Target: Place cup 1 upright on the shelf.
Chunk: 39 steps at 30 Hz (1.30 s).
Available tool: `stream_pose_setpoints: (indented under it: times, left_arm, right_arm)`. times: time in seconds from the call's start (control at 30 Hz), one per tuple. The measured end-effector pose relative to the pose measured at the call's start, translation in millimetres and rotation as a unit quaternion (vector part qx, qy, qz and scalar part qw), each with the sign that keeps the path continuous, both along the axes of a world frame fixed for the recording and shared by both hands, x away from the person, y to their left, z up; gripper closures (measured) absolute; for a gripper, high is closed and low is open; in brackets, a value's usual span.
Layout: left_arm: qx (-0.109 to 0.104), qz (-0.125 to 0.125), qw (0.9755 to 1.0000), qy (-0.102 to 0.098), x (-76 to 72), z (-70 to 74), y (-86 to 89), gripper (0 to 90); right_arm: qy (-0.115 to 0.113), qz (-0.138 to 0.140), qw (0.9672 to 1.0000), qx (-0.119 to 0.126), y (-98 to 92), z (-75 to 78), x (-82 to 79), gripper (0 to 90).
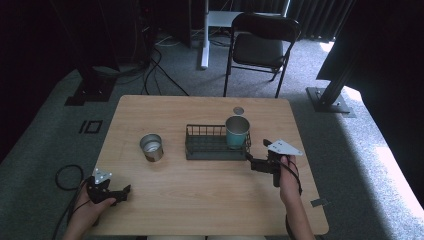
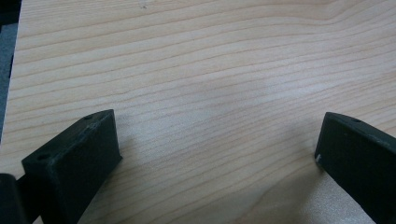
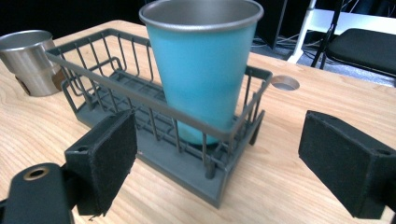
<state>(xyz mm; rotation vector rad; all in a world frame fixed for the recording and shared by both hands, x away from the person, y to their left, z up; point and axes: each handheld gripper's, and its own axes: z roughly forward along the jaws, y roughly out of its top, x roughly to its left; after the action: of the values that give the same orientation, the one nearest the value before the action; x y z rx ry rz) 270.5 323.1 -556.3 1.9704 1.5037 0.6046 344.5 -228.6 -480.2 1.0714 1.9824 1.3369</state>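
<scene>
A teal cup (image 1: pixel 237 131) (image 3: pixel 203 70) stands upright in the right end of a dark wire basket (image 1: pixel 205 147) (image 3: pixel 98 70) at the table's middle. A silver cup (image 1: pixel 151 147) (image 3: pixel 29 60) stands on the table left of the basket. My right gripper (image 1: pixel 250 161) (image 3: pixel 219 158) is open just right of the basket, jaws wide apart and pointing at the teal cup, nothing between them. My left gripper (image 1: pixel 125 192) (image 2: pixel 217 154) rests open near the table's front left corner over bare wood.
The wooden table (image 1: pixel 210 200) has a small round hole (image 1: pixel 238 110) (image 3: pixel 284 83) behind the basket. A black chair (image 1: pixel 260 45) stands beyond the far edge, with cables and stand bases on the carpet. A cable loop (image 1: pixel 65 176) lies on the floor at left.
</scene>
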Motion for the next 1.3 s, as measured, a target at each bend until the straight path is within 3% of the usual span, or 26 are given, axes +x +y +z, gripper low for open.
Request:
stream_pose_setpoints:
  times: [0.53, 1.3]
  left_arm:
    - [0.000, 0.000, 1.0000, 0.000, 0.0, 0.0, 0.0, 0.4]
    - [0.000, 0.000, 1.0000, 0.000, 0.0, 0.0, -0.1, 0.4]
  right_arm:
    - [0.028, -0.022, 0.9993, -0.014, -23.1, -22.3, -13.0, 11.4]
    - [0.074, -0.028, 0.9962, -0.037, -54.2, -51.0, -33.5, 11.5]
